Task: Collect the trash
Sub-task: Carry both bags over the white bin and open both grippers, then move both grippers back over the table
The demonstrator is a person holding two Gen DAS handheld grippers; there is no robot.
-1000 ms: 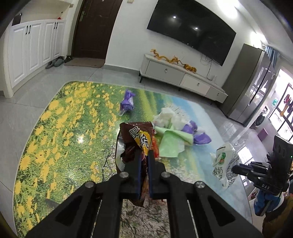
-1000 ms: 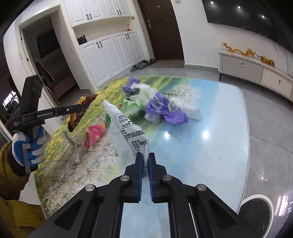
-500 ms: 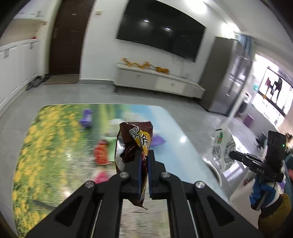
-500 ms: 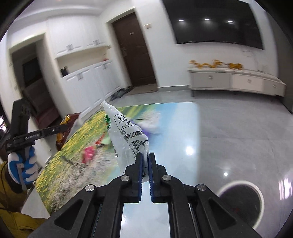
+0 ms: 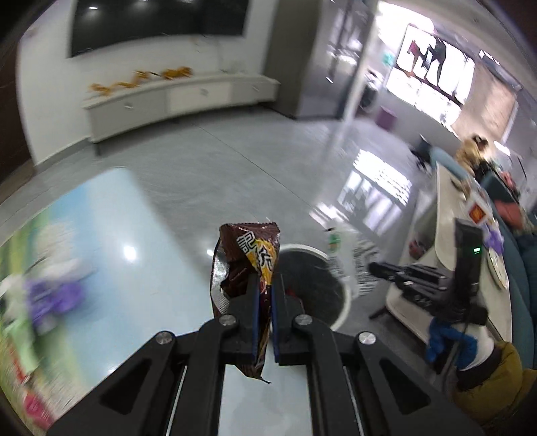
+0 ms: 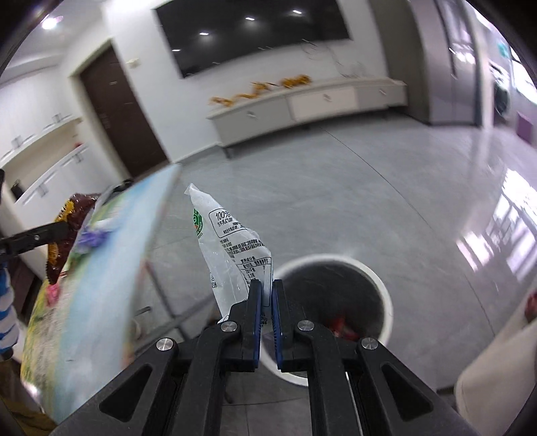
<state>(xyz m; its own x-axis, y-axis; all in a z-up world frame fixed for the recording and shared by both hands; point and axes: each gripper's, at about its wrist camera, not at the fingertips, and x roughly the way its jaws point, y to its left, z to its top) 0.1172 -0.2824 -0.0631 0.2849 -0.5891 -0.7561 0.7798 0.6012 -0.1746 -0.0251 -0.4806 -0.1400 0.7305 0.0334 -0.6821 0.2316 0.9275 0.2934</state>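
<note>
Home living room: wall television [image 6: 251,30], media console [image 6: 302,97]

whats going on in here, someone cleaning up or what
A person is clearing trash off a table with a handheld gripper in each hand. The left gripper is shut on a brown snack wrapper, and the right gripper is shut on a clear plastic milk pouch. Both point toward a white-rimmed bin on the floor beside the table. More wrappers lie on the table.
</note>
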